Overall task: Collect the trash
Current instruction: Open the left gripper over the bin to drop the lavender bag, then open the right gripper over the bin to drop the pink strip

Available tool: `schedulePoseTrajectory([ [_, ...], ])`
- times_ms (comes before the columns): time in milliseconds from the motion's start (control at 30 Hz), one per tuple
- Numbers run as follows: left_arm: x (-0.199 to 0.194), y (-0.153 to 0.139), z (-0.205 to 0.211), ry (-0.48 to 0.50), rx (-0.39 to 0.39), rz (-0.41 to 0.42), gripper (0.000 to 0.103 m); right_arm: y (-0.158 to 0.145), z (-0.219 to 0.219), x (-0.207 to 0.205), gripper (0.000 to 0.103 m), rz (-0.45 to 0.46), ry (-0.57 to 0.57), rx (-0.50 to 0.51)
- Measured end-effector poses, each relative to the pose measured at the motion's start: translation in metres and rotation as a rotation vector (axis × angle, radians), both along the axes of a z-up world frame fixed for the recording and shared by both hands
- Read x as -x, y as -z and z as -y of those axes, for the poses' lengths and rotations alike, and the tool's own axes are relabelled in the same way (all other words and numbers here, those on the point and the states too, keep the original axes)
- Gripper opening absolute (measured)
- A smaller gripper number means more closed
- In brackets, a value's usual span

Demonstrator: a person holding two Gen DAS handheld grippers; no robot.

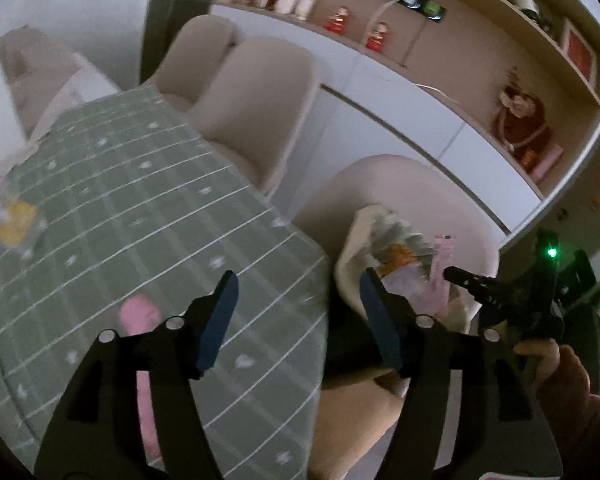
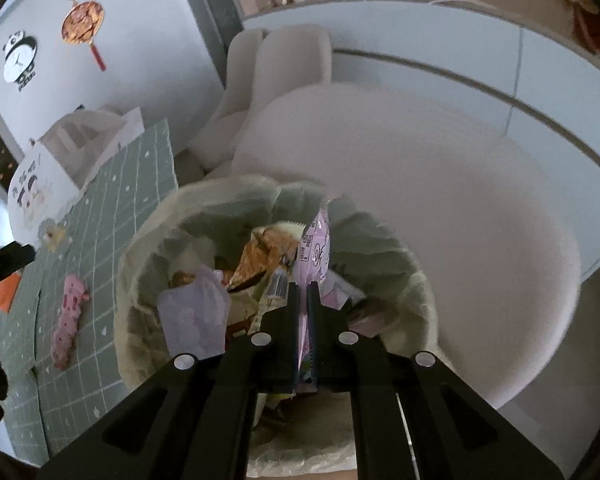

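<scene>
Right now the right tool (image 2: 303, 292) pinches a pink wrapper (image 2: 318, 250) over the bin (image 2: 140, 240), while the left tool (image 1: 296, 300) hangs spread apart above the surface (image 1: 140, 200).

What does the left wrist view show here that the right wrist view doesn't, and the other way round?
Only the left wrist view shows the left tool open over the table edge and the right tool from outside. Only the right wrist view shows inside the trash bag, an orange scrap, and the right tool shut on a pink wrapper. Both show the green tablecloth, the pink wrapper on the table, the bag and that held wrapper.
</scene>
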State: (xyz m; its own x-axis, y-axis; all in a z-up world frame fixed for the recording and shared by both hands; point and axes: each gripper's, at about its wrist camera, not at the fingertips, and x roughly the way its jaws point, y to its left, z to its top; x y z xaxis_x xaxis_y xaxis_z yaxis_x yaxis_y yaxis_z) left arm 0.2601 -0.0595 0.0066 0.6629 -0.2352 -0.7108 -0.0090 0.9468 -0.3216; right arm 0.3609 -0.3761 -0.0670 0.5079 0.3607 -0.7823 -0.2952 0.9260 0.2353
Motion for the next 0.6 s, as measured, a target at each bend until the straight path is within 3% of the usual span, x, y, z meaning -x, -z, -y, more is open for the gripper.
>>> schedulePoseTrajectory([
  [100,0.014,0.008,-0.016,-0.052,0.027,-0.026,0.067,0.011,-0.004,0.003,0.011,-0.006,-0.008,0.044],
  [167,0.025,0.011,-0.021,-0.073,0.018,-0.027,0.071,0.015,-0.004,0.011,0.031,0.001,-0.003,0.046],
  [233,0.036,0.012,-0.023,-0.065,-0.003,-0.016,0.079,0.014,-0.002,0.020,0.037,0.013,0.012,0.022],
  [433,0.084,0.007,-0.029,-0.041,-0.085,0.037,0.086,-0.023,-0.006,0.076,0.038,0.094,0.068,-0.017],
  [600,0.146,-0.008,-0.047,-0.060,-0.220,0.114,0.086,-0.064,-0.044,0.153,0.038,0.185,0.043,-0.049],
])
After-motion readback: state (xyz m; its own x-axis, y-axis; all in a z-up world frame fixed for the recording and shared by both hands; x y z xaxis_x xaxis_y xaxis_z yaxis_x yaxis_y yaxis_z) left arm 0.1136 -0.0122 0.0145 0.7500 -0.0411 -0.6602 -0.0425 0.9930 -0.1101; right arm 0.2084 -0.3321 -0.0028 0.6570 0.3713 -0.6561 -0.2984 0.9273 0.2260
